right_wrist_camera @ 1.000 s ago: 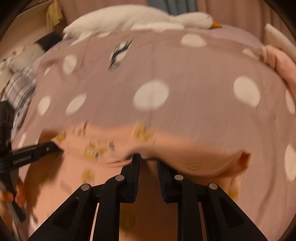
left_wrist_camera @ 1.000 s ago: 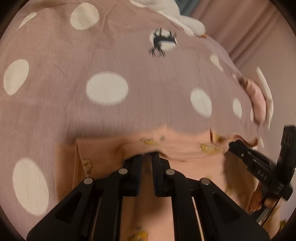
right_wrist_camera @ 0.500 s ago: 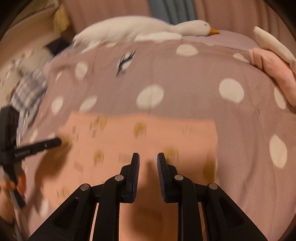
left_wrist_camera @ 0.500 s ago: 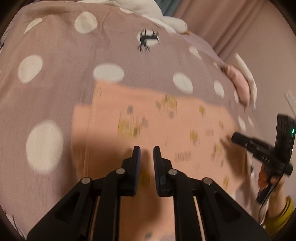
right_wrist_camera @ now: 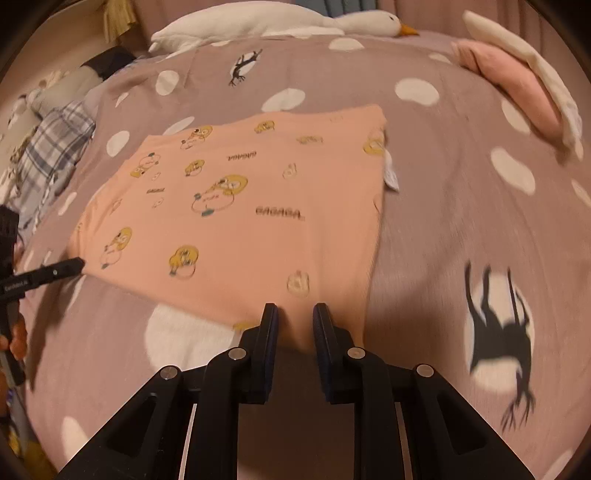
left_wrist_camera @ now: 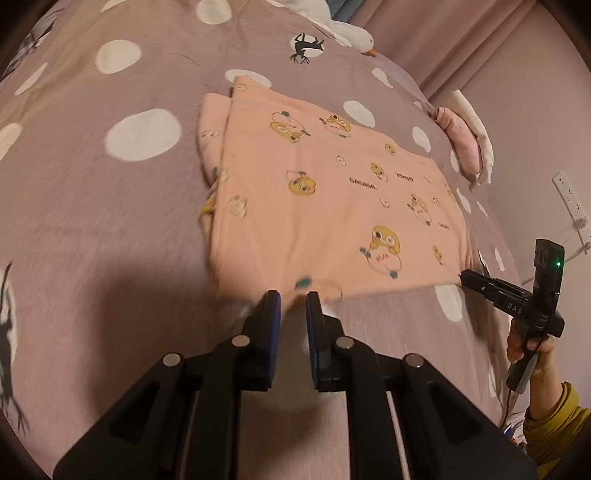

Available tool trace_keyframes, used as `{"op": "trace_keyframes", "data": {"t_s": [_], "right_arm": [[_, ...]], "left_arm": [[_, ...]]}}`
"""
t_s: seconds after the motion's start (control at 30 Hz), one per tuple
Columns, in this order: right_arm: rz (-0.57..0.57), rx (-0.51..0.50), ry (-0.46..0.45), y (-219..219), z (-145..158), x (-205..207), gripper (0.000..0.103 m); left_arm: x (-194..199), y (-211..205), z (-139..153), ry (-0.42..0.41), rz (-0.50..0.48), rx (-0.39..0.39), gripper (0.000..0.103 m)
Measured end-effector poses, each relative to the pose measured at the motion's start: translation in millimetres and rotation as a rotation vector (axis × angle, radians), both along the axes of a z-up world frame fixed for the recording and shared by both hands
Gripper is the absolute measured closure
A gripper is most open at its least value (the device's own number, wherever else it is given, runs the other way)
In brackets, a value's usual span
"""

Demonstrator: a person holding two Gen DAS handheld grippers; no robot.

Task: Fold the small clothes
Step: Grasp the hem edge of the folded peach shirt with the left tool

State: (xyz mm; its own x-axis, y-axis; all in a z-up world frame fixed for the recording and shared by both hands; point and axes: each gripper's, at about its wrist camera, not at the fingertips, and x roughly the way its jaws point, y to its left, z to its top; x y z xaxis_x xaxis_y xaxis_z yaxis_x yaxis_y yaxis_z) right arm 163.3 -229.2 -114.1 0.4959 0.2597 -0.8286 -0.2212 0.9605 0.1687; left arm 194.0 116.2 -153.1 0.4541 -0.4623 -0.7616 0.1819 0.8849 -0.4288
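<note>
Mauve dotted bedspread (left_wrist_camera: 92,221) under folded peach garment (left_wrist_camera: 332,206); both grippers' jaws narrow, empty.

I see open bedspread (left_wrist_camera: 92,221) on every side of the peach garment (left_wrist_camera: 332,206), so I can come at it from the near edge or from either flank. At the far edge the goose plush (right_wrist_camera: 280,22) lies along the head of the bed, well apart from the garment. The pink pillow (right_wrist_camera: 513,85) with a white one on it crowds the far right corner. The plaid cloth (right_wrist_camera: 55,147) and other piled things fill the left edge.
</note>
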Motion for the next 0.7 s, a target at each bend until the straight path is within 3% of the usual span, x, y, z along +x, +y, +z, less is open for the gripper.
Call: {"op": "trace_keyframes", "data": {"t_s": [0.07, 0.13, 0.17, 0.27, 0.4, 0.47, 0.6, 0.7], "right_arm": [[-0.005, 0.003, 0.015, -2, 4, -6, 0.081], [-0.008, 0.026, 0.003, -4, 11, -12, 0.081], [-0.01, 0.05, -0.009, -4, 15, -13, 0.081], [-0.017, 0.122, -0.026, -1, 23, -12, 0.079], [-0.002, 0.226, -0.022, 17, 29, 12, 0.063], [0.011, 0.276, -0.019, 33, 31, 31, 0.061], [0.03, 0.283, -0.029, 70, 35, 69, 0.06], [0.023, 0.28, -0.009, 103, 33, 110, 0.061]], "left_arm": [[-10, 5, 4, -0.005, 0.009, 0.0, 0.08], [-16, 13, 9, -0.016, 0.034, -0.004, 0.054], [-17, 19, 11, -0.025, 0.057, -0.011, 0.052], [-9, 29, 12, -0.016, 0.099, -0.045, 0.052], [17, 33, 4, 0.041, 0.109, -0.151, 0.052], [29, 32, -1, 0.073, 0.108, -0.207, 0.052], [57, 31, -7, 0.116, 0.131, -0.331, 0.049], [73, 27, -7, 0.126, 0.139, -0.365, 0.049]]}}
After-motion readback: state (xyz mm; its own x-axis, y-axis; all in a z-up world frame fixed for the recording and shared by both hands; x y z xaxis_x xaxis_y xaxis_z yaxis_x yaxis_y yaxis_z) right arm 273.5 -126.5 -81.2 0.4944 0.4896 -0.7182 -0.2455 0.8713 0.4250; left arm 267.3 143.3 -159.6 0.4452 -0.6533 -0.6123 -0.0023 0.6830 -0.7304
